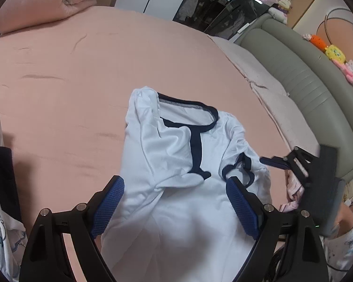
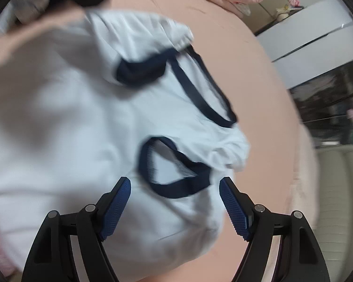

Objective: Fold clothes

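A white T-shirt (image 1: 176,155) with navy collar and sleeve trim lies crumpled on the pink bed sheet (image 1: 66,75), both sleeves folded inward over its chest. My left gripper (image 1: 175,183) is open above the shirt's body, its blue pads on either side of the cloth. My right gripper (image 2: 175,185) is open just over the shirt (image 2: 82,117), near a navy-trimmed sleeve opening (image 2: 174,171). The right gripper also shows in the left wrist view (image 1: 270,161) at the shirt's right edge. The right wrist view is blurred.
A pink duvet (image 1: 42,2) is bunched at the far left of the bed. A grey padded headboard (image 1: 301,80) with plush toys (image 1: 336,54) runs along the right. Dark and printed clothes (image 1: 0,188) lie at the left edge.
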`<act>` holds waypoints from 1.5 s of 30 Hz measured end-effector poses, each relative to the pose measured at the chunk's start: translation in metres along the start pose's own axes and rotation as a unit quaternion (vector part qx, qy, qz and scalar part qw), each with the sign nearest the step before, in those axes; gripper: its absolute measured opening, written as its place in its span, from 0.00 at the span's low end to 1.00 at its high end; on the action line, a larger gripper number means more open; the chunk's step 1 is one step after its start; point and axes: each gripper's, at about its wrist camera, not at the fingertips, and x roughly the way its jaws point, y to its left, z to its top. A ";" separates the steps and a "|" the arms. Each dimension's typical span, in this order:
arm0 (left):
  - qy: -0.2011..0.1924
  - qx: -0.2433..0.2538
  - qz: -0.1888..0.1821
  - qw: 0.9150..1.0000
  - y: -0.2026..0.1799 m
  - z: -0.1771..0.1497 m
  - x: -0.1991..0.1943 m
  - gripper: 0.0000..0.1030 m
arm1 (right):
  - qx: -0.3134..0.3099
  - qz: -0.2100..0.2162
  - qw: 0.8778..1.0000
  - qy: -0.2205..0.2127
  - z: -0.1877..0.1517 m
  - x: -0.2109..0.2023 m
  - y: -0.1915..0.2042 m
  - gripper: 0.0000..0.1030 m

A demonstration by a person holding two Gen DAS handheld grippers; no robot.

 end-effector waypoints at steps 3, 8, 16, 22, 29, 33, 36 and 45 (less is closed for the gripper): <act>0.001 0.018 0.017 1.000 -0.003 0.000 -0.001 0.86 | 0.066 0.100 0.992 -0.034 -0.007 -0.022 -0.016 0.75; 0.003 0.063 0.041 0.997 -0.010 0.014 -0.005 0.86 | 0.227 0.256 0.937 -0.066 -0.030 -0.033 -0.053 0.75; 0.045 0.156 0.109 0.981 -0.015 0.074 0.024 0.86 | 0.434 0.316 0.841 -0.064 -0.051 0.021 -0.156 0.75; 0.080 0.153 0.104 0.979 -0.010 0.106 0.050 0.86 | 0.510 0.341 0.789 -0.037 -0.059 0.067 -0.180 0.75; 0.113 0.100 0.102 0.983 0.013 0.124 0.076 0.86 | 0.565 0.351 0.747 -0.010 -0.070 0.102 -0.180 0.75; 0.146 0.085 0.114 0.979 0.030 0.123 0.088 0.86 | 0.567 0.364 0.739 0.008 -0.071 0.115 -0.173 0.75; 0.159 0.089 0.133 0.974 0.039 0.120 0.096 0.86 | 0.578 0.381 0.722 0.014 -0.074 0.127 -0.165 0.75; 0.170 -0.041 0.023 0.984 0.079 0.123 0.117 0.86 | 0.662 0.457 0.592 -0.042 -0.089 0.158 -0.165 0.75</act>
